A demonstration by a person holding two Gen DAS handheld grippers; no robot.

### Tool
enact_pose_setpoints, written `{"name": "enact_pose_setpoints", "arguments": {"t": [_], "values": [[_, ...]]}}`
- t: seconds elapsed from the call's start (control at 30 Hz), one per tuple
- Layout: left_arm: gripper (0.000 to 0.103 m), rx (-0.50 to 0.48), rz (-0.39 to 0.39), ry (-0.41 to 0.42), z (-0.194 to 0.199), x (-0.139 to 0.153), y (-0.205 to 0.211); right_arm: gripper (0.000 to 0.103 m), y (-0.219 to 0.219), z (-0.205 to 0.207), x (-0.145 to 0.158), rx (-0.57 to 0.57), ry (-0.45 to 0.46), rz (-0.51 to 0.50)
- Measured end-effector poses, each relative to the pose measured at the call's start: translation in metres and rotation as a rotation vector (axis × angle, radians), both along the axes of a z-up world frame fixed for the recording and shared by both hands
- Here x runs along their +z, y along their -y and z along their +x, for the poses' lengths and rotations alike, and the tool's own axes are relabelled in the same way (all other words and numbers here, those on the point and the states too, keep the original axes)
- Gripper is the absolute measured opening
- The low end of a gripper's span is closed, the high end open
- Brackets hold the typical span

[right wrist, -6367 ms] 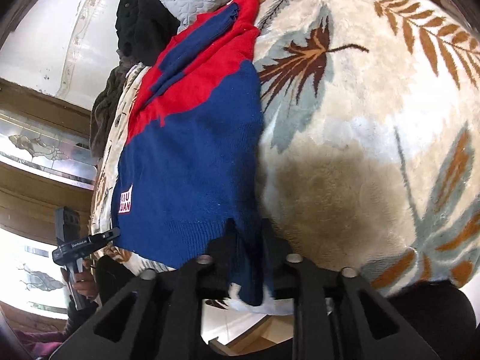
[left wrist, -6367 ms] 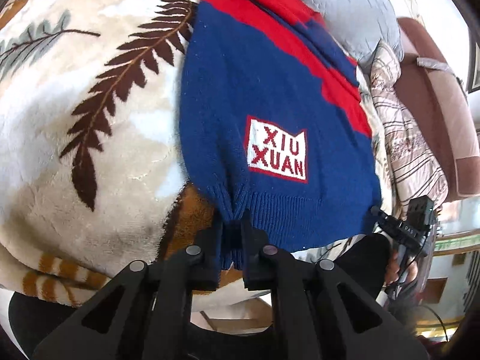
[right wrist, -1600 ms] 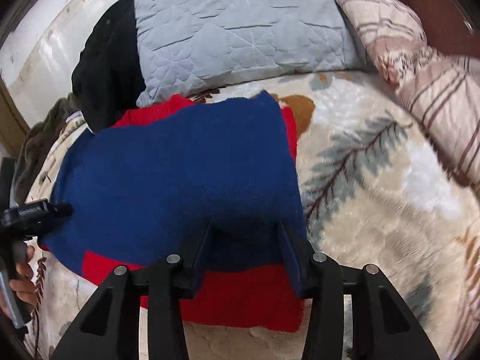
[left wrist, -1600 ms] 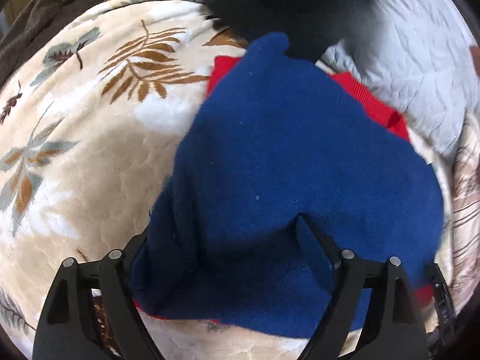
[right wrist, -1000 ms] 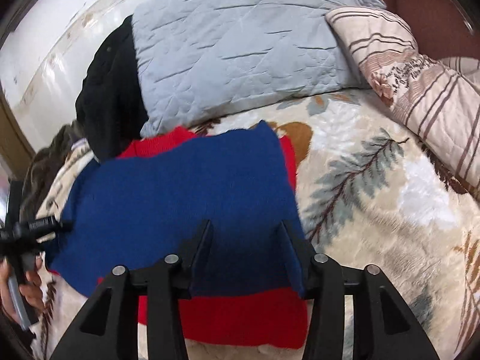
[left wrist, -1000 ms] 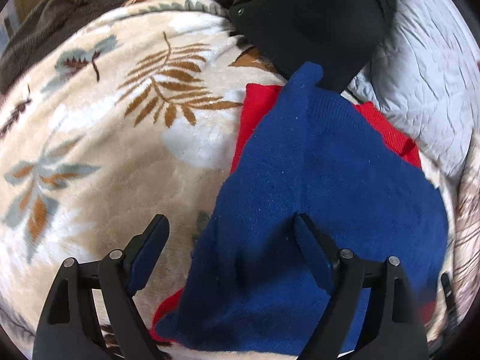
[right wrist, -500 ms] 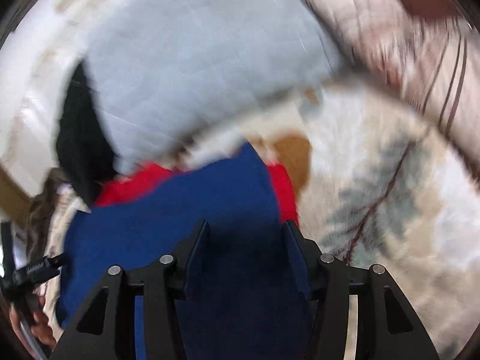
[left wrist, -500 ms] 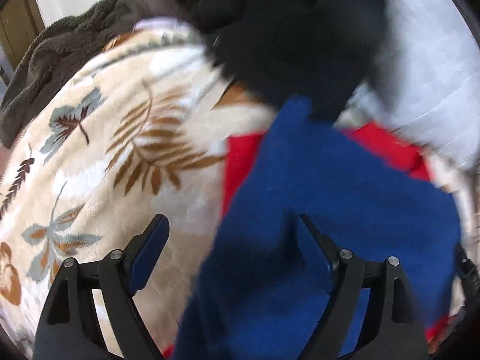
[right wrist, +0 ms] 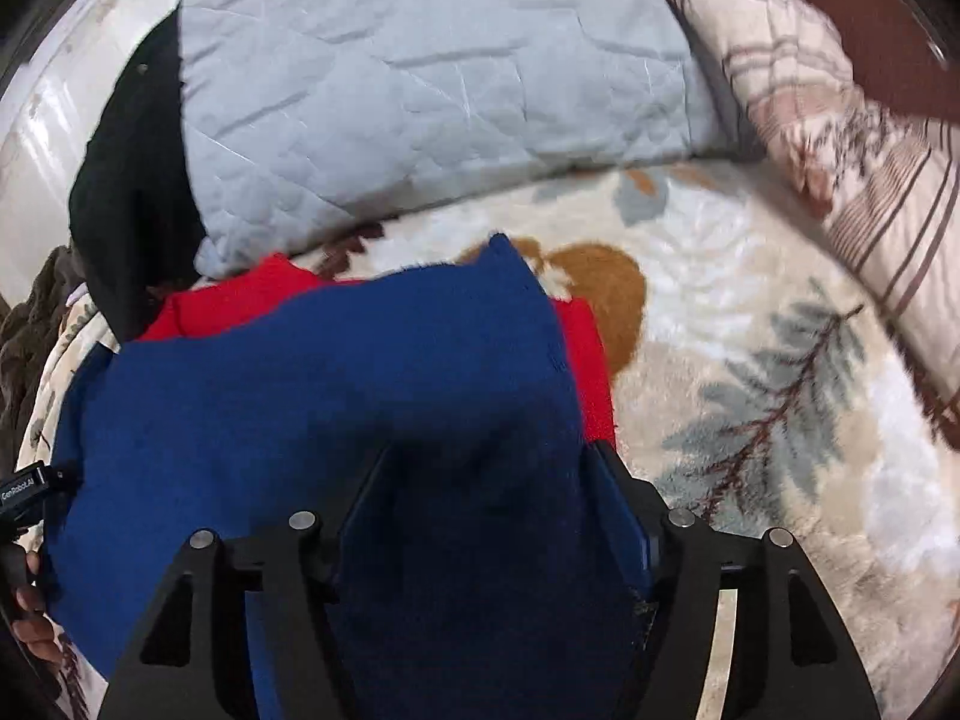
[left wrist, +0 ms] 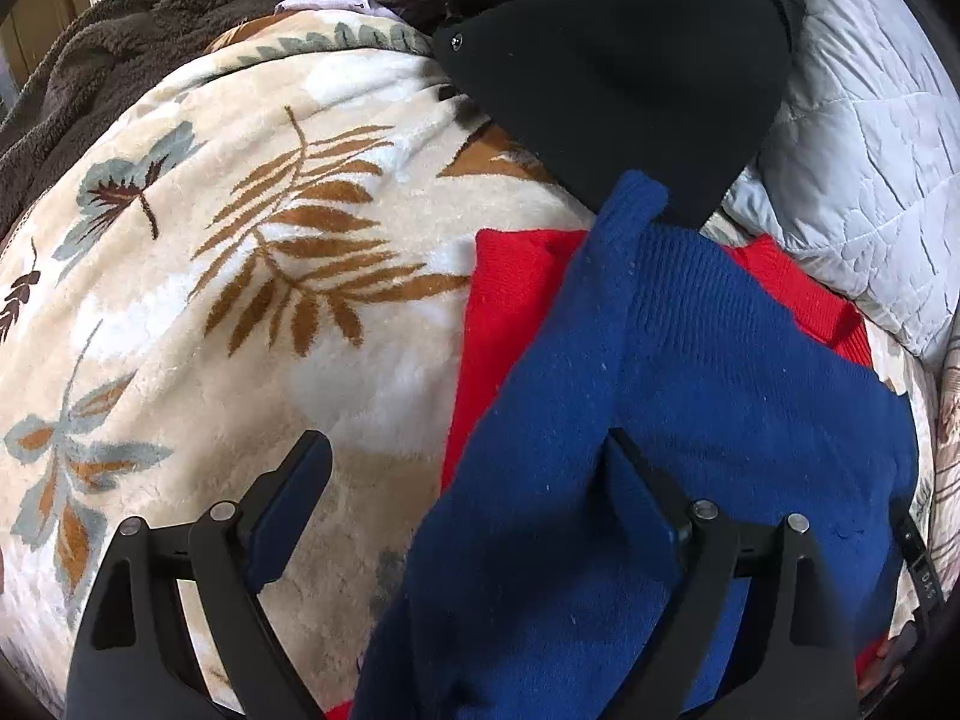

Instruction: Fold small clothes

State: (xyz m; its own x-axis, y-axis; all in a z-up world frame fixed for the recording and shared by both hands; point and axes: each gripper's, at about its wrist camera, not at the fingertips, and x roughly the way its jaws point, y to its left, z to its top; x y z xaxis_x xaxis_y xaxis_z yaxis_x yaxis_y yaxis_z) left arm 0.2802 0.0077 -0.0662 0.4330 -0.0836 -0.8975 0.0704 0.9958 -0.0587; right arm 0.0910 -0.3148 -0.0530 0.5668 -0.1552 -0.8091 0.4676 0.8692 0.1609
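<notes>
A blue and red knit sweater lies folded on the leaf-patterned blanket, its blue half laid over the red top. My left gripper hovers over the sweater's left edge with jaws wide and still opening. Blanket shows by its left finger and blue knit by its right, and neither pad presses. My right gripper sits low over the sweater's right edge. Its jaws are opening, and blue knit lies between them without being pinched.
A grey quilted pillow and a black garment lie just beyond the sweater. A striped pillow sits at the right, and brown fleece at the far left. The other gripper and a hand show at the left edge.
Both grippers let go of the hem after carrying it up over the red top. The left gripper slid left onto the sweater's edge; the right jaws have widened.
</notes>
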Motion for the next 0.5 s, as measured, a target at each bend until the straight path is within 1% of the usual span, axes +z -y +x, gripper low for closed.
{"name": "enact_pose_setpoints", "arguments": {"t": [0.07, 0.1, 0.13, 0.17, 0.2, 0.23, 0.27, 0.3, 0.4, 0.5], "values": [[0.091, -0.014, 0.010, 0.004, -0.004, 0.001, 0.001, 0.067, -0.002, -0.008, 0.011, -0.013, 0.058, 0.039], [0.091, -0.018, 0.014, 0.005, -0.005, 0.002, 0.001, 0.067, -0.003, -0.010, 0.013, -0.015, 0.072, 0.040], [0.091, -0.017, 0.013, 0.003, -0.007, 0.002, 0.000, 0.067, -0.005, -0.012, 0.013, -0.015, 0.069, 0.034], [0.091, -0.015, 0.011, -0.001, -0.008, 0.002, 0.000, 0.067, -0.005, -0.011, 0.010, -0.013, 0.045, 0.028], [0.091, -0.013, 0.007, -0.007, -0.010, 0.002, -0.001, 0.068, -0.005, -0.008, 0.003, -0.012, 0.001, 0.024], [0.091, -0.012, 0.004, -0.013, -0.011, 0.003, -0.001, 0.071, -0.007, -0.004, -0.004, -0.008, -0.042, -0.003], [0.091, -0.013, 0.003, -0.019, -0.014, 0.004, -0.002, 0.074, -0.008, -0.005, -0.004, -0.010, -0.043, -0.029], [0.091, -0.015, 0.006, -0.023, -0.016, 0.004, -0.002, 0.075, -0.009, -0.005, -0.002, -0.019, -0.047, -0.029], [0.091, -0.029, 0.018, -0.022, -0.025, 0.008, -0.004, 0.075, -0.009, -0.014, 0.008, -0.061, -0.038, 0.027], [0.091, -0.038, 0.028, -0.021, -0.032, 0.010, -0.008, 0.076, -0.023, -0.021, 0.019, -0.031, -0.025, 0.013]]}}
